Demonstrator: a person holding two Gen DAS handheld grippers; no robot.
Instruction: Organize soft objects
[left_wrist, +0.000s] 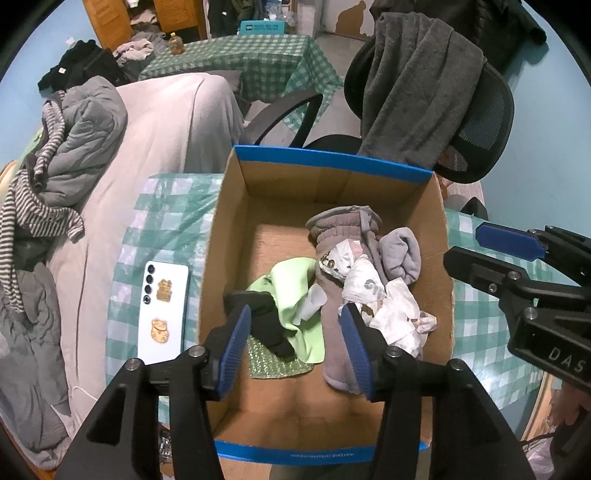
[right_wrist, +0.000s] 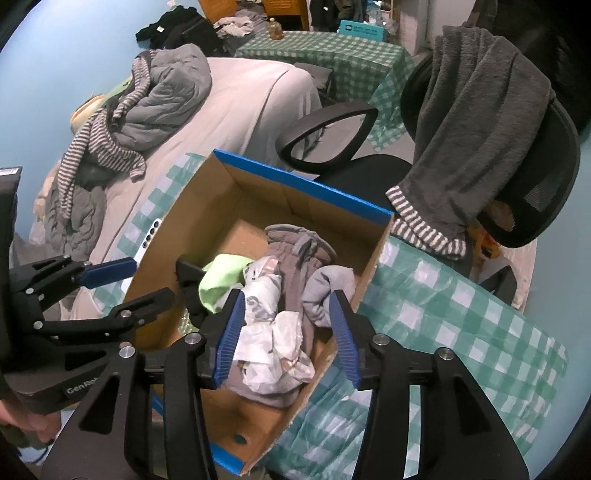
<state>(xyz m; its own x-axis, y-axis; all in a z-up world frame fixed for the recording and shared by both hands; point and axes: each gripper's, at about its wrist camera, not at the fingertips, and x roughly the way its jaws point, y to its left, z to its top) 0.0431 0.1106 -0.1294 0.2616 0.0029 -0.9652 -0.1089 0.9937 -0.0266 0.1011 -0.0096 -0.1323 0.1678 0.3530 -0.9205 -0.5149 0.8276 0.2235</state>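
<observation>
An open cardboard box (left_wrist: 332, 158) with a blue rim stands on the checked tablecloth. Inside lie a light green cloth (left_wrist: 295, 288), a black sock (left_wrist: 266, 321), a brown-grey fleece piece (left_wrist: 343, 225), a crumpled white patterned cloth (left_wrist: 373, 291) and a light grey sock (left_wrist: 402, 254). My left gripper (left_wrist: 294, 312) hovers open above the green cloth and black sock, with nothing pressed between its pads. My right gripper (right_wrist: 287, 295) hangs open over the white patterned cloth (right_wrist: 273, 332) at the box's (right_wrist: 303, 184) right side, holding nothing. Each gripper shows in the other's view: the right gripper (left_wrist: 465, 245), the left gripper (right_wrist: 144, 284).
A white phone (left_wrist: 162, 310) lies on the tablecloth left of the box. Behind the box stands a black office chair (left_wrist: 480, 122) with a dark grey towel (left_wrist: 413, 85) draped over it. A bed (left_wrist: 166, 129) with piled clothes is at the left. A green glittery pad (left_wrist: 273, 363) lies on the box floor.
</observation>
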